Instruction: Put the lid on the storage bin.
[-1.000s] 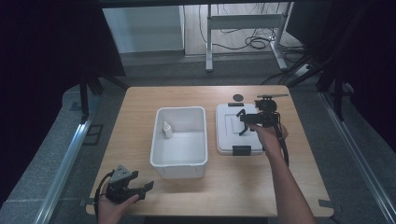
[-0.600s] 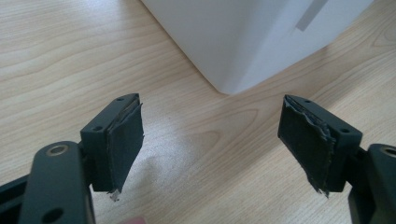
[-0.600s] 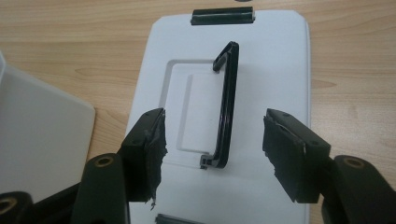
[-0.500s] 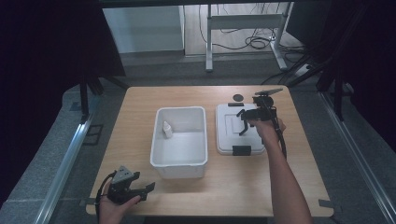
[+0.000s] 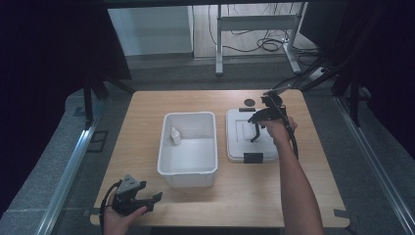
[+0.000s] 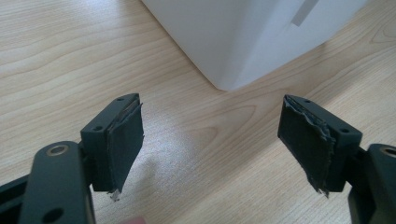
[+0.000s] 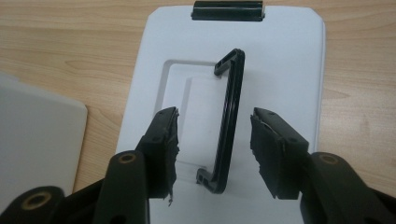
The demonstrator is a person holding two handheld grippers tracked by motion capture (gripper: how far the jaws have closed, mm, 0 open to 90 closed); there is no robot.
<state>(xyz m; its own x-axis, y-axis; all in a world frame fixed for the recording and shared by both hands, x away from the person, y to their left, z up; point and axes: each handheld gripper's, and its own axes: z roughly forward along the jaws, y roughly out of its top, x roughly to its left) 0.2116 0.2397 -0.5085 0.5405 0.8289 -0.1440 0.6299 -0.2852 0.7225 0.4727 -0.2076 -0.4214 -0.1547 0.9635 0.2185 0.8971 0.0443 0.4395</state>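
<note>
Black handle [image 7: 229, 121] stands between the released right claw's [image 7: 212, 140] jaws; left claw [image 6: 210, 140] released beside the bin's [image 6: 243, 37] corner.

A lab or recording booth, by the look of it — a lone wooden table [image 5: 147, 112] ringed by black curtains [image 5: 54, 49], metal rails [image 5: 63, 181] on grey carpet at both sides, loose cables [image 5: 264, 45] under a desk frame [image 5: 254, 24] at the top.

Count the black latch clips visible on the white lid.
2. One latch clip sits on the near short edge of the lid; the other is on the far short edge. The long edges show none.
</note>
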